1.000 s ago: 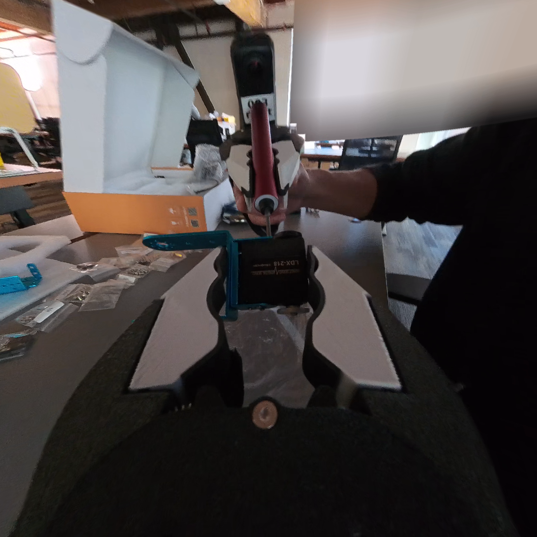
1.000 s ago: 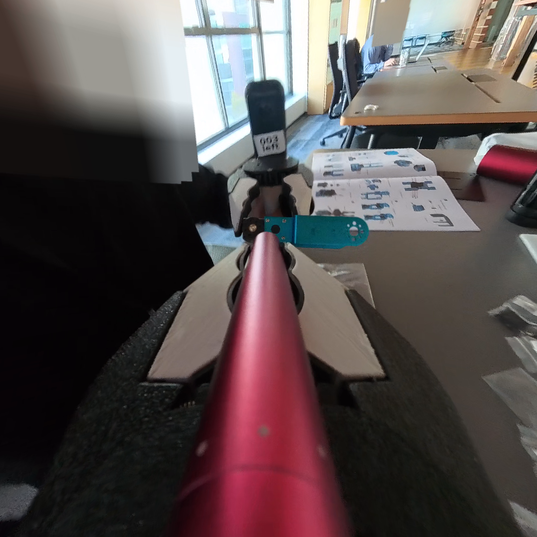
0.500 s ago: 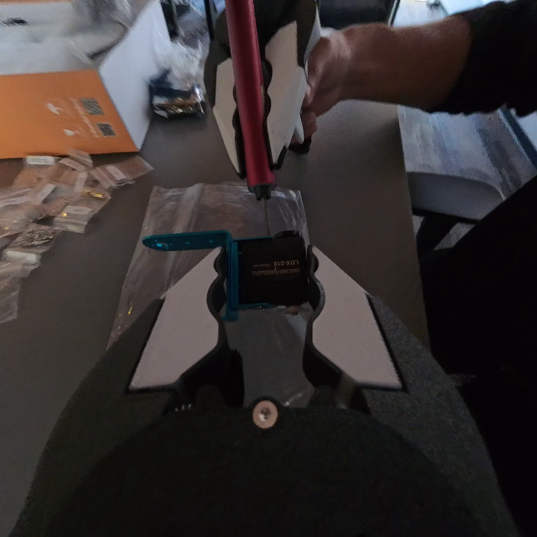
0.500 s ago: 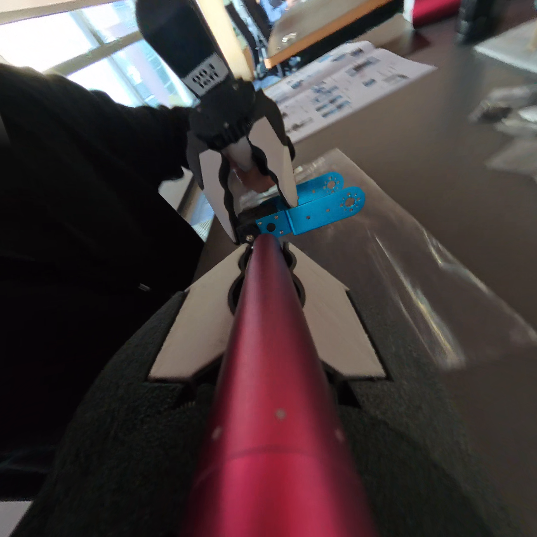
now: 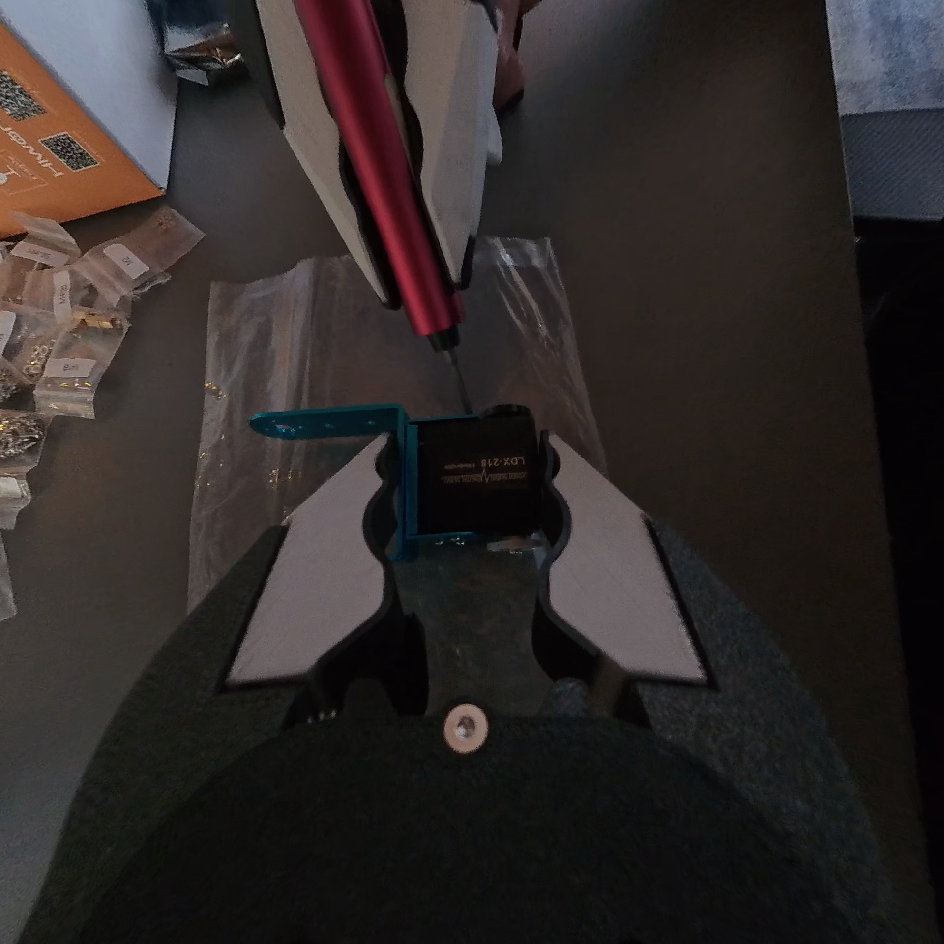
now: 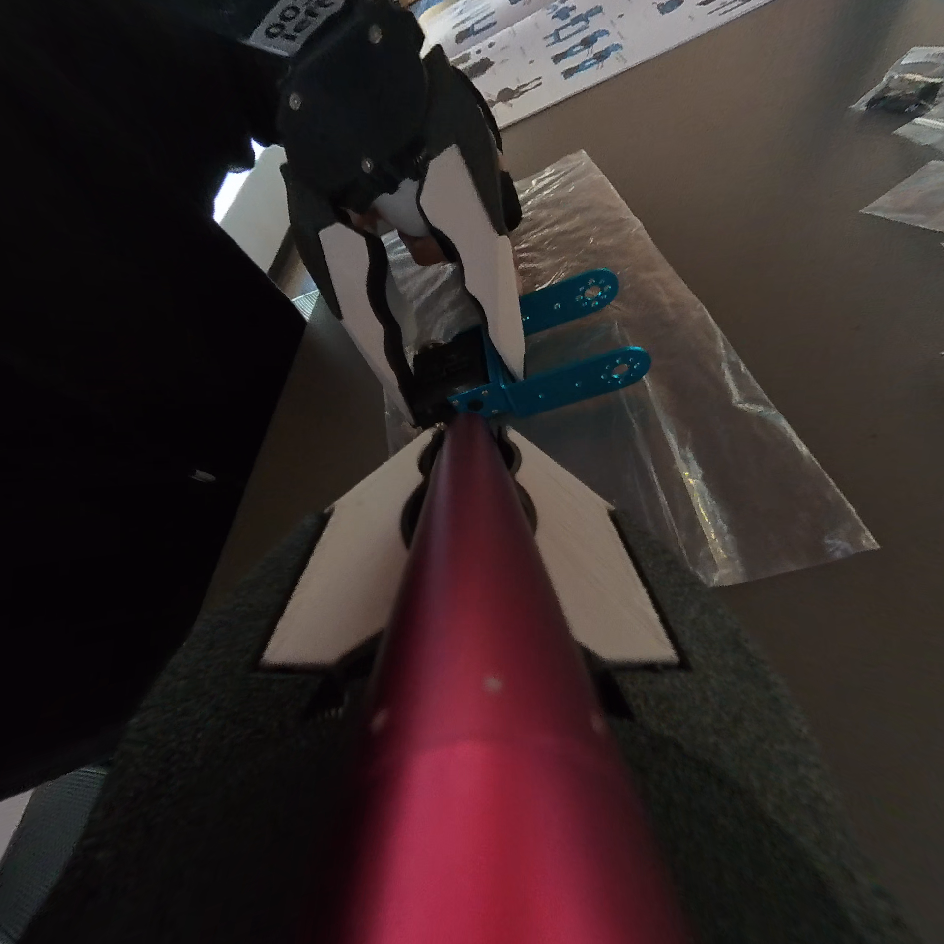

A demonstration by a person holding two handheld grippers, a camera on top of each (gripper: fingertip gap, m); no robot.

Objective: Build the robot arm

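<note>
- The screwdriver (image 5: pixel 384 168) had a smooth red metal barrel with a satin anodised sheen and a thin dark steel bit.
- The bracket (image 5: pixel 327 425) was blue anodised metal, bright and smooth, drilled with small holes.
- The servo (image 5: pixel 477 477) had a black matt plastic case with printed lettering.
- The left gripper (image 5: pixel 469 480) had pale, flat, matt fingers (image 5: pixel 327 562) edged in black plastic, set in a rough, grainy black body with one shiny metal screw.
- The plastic bag (image 6: pixel 689 408) was clear, glossy, creased film.
- The table (image 5: pixel 689 306) was a dull, smooth, dark surface.
- The box (image 5: pixel 76 153) was orange and white card.
- The booklet (image 6: pixel 562 46) was white printed paper.
</note>
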